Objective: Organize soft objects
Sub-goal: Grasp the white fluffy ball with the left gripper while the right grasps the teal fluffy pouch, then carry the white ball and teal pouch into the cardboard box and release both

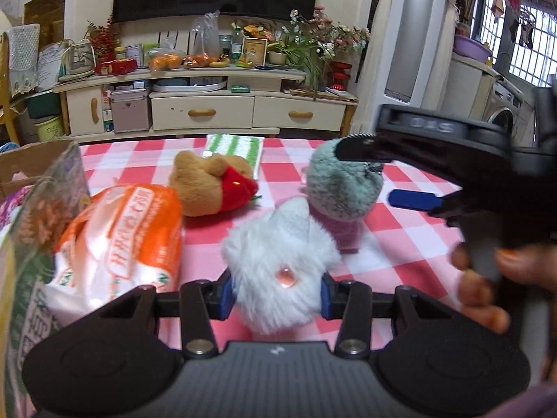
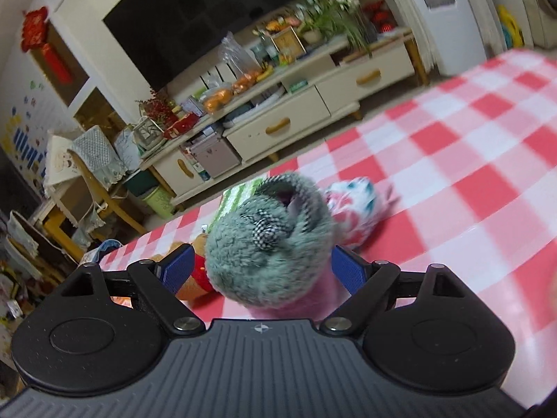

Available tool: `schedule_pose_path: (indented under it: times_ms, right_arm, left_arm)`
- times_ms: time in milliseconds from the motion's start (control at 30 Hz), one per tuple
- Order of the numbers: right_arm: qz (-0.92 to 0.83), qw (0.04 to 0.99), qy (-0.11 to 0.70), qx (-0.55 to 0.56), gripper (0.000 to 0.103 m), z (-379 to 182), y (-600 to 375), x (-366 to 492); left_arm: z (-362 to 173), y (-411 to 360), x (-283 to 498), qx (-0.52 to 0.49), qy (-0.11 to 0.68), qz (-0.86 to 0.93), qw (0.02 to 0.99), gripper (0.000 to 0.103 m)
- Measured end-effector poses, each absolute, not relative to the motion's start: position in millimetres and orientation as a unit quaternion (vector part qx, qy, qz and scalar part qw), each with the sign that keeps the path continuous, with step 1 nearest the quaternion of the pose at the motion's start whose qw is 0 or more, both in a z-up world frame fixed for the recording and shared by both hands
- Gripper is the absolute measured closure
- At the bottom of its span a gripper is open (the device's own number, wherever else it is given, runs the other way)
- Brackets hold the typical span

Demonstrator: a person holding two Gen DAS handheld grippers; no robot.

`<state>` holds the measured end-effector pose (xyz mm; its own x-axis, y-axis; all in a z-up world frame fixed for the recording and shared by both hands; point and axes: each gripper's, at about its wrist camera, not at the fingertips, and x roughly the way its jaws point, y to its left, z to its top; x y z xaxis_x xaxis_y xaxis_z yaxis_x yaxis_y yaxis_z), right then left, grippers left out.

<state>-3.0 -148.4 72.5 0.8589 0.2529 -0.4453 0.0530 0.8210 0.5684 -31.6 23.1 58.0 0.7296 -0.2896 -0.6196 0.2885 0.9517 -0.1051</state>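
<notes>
A white fluffy toy [image 1: 278,271] with a pink bead sits low over the pink checked tablecloth [image 1: 400,254], and my left gripper [image 1: 275,294] is shut on it, blue pads pressed into its fur on both sides. Behind it a grey-green fluffy toy [image 1: 343,191] with a pink base stands on the cloth. My right gripper [image 1: 372,172] comes in from the right, one finger over the toy's top and the other beside it. In the right wrist view the grey-green toy [image 2: 268,237] lies between the wide-apart pads of the right gripper [image 2: 263,264], with gaps on both sides.
A brown plush bear with red clothing [image 1: 212,184] and an orange-and-white packet [image 1: 122,240] lie to the left. A green striped cloth [image 1: 235,148] is at the table's far edge, a cardboard box [image 1: 31,160] at far left. A floral pouch [image 2: 355,205] lies behind the grey-green toy.
</notes>
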Motion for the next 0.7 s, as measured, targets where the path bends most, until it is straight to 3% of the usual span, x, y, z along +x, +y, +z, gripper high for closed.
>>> schedule_pose_path:
  times_ms: [367,433,533,700]
  right_arm:
    - [0.035,0.94,0.254,0.224,0.0,64,-114,27]
    - [0.032,0.943,0.253,0.213,0.011,61,-116,26]
    - [0.043,0.946,0.248,0.203,0.019,59,-118,21]
    - [0.051,0.951,0.244,0.183,0.023,61,-122,7]
  left_arm:
    - [59,39,-26,-0.017,0.344,-0.151,0.927,0.059]
    - [59,38,-27,-0.016,0.343,-0.152,0.927,0.059]
    - [59,38,-28,-0.021,0.345,-0.154,0.926,0.059]
    - [59,40,-28,-0.028,0.344,-0.155,0.926,0.059]
